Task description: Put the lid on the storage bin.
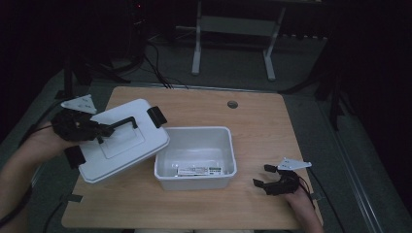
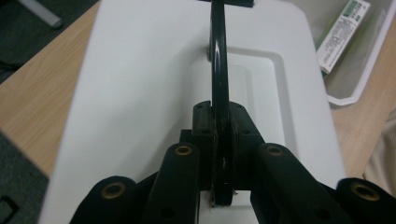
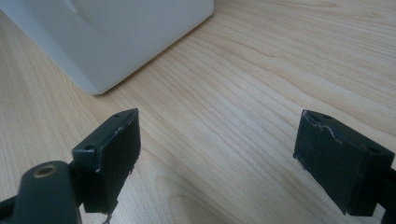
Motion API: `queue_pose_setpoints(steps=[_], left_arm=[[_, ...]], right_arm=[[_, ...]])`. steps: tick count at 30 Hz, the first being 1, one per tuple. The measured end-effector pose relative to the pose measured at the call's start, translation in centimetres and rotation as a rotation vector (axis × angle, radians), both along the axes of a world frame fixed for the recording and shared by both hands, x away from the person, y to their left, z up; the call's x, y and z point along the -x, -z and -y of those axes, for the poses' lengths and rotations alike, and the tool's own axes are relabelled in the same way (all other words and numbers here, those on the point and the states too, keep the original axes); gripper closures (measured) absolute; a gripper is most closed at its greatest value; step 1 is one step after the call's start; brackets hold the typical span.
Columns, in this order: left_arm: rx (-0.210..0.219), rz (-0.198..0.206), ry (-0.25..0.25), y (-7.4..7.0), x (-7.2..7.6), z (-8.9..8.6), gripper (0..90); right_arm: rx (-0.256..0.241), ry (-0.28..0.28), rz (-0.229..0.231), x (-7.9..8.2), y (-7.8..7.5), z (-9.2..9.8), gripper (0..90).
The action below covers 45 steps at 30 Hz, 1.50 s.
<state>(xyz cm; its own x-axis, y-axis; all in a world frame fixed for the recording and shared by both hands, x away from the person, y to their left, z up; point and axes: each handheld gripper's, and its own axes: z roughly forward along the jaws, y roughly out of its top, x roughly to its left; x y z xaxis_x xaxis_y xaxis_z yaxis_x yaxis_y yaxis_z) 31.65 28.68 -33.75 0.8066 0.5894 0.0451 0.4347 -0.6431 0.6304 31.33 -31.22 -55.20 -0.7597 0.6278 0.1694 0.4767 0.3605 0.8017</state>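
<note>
Gripping glossy black handle of smooth white lid: left gripper; right gripper jaws spread, near tabletop's front-right corner, beside rectangular white bin

A wooden table carries a small round hole near its far edge; beyond it, on the grey floor, stands a metal frame (cables trail nearby).

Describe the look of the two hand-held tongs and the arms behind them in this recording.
Both tongs are black plastic linkages. The left tongs carry a grey three-cornered plate on top and show brass-coloured rivets at the joints in the left gripper view. The right tongs carry a like plate, and their flat rectangular pads look scuffed at the edges. A dark cable trails from each. The forearms appear bare, with no sleeves in sight.
</note>
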Motion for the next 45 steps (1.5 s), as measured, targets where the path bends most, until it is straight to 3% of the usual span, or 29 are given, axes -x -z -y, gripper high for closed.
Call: queue_pose_setpoints(steps=[13, 22, 35, 45], left_arm=[[0.036, -0.014, 0.116, 1.0, -1.7, 5.3, 83.6], [0.034, -0.022, 0.196, 1.1, -2.5, 8.7, 83.6], [0.060, 0.001, 0.295, 0.7, -3.2, 13.0, 83.5], [0.045, 0.003, 0.370, 1.1, -3.6, 16.5, 83.6]], right_arm=[[-0.002, -0.005, -0.005, 0.0, 0.1, 0.1, 14.3], [-0.002, -0.003, -0.003, 0.0, 0.1, 0.2, 14.3], [-0.008, -0.007, 0.000, 0.0, 0.1, 0.2, 14.3], [-0.002, -0.014, 0.003, 0.0, 0.2, 0.1, 14.3]])
